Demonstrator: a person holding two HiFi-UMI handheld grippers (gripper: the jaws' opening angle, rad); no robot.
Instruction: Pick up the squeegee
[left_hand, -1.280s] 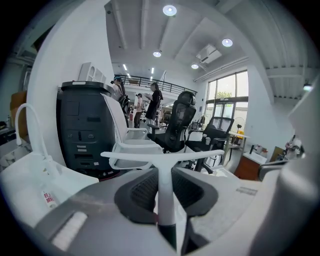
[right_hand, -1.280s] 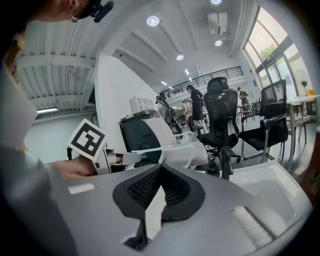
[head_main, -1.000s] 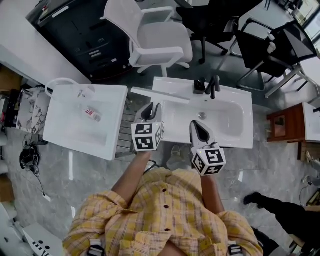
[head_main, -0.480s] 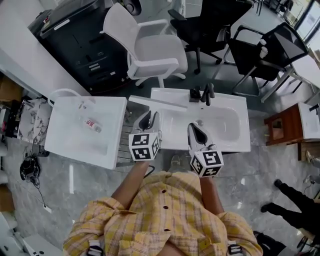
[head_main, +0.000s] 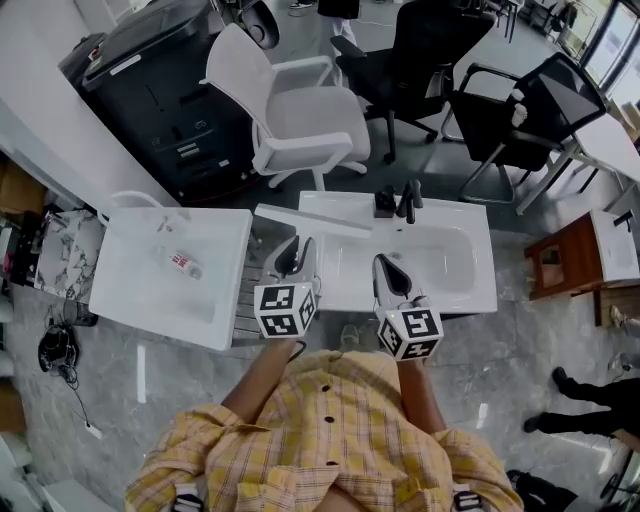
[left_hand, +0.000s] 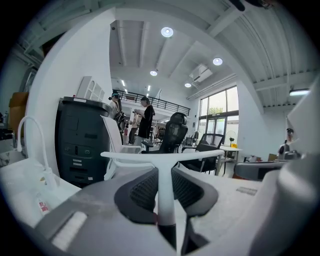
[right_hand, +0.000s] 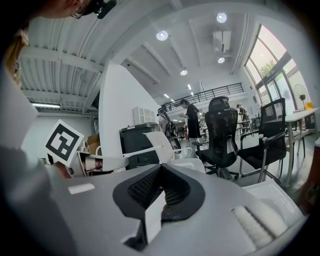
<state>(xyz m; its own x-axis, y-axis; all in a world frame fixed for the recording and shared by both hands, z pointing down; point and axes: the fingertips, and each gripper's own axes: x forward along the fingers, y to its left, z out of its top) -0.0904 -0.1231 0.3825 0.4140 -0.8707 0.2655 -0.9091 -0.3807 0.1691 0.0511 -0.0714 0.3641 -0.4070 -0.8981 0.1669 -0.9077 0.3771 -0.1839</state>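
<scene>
There are two white sinks side by side. The big sink (head_main: 484, 270) has a black tap (head_main: 405, 203) at its far edge. Left of the big sink, with a small gap between, is the other sink (head_main: 130, 300). In that one lies a small see-through bottle (head_main: 183, 262) with a red and white label, on its side near the middle of the bowl. A thin white bent tap (head_main: 130, 195) stands at its far left corner.

The squeegee (head_main: 310, 220) is in the left gripper (head_main: 297, 245). It is shaped like a T. In the left gripper view the two jaws are a little way apart and squeeze the thin white handle of the squeegee (left_hand: 162, 156) from both sides. The long white bar sits across the top, past the tips of the left gripper (left_hand: 164, 175). From the head view the bar is over the far left corner of the big sink, and the handle points back to the person.

The right gripper (head_main: 388, 265) is over the near side of the big sink, right of the squeegee. In the right gripper view the tips of the right gripper (right_hand: 161, 170) are together, with nothing held.

Past the big sink stand a white chair (head_main: 300, 110) and black chairs (head_main: 430, 50).
</scene>
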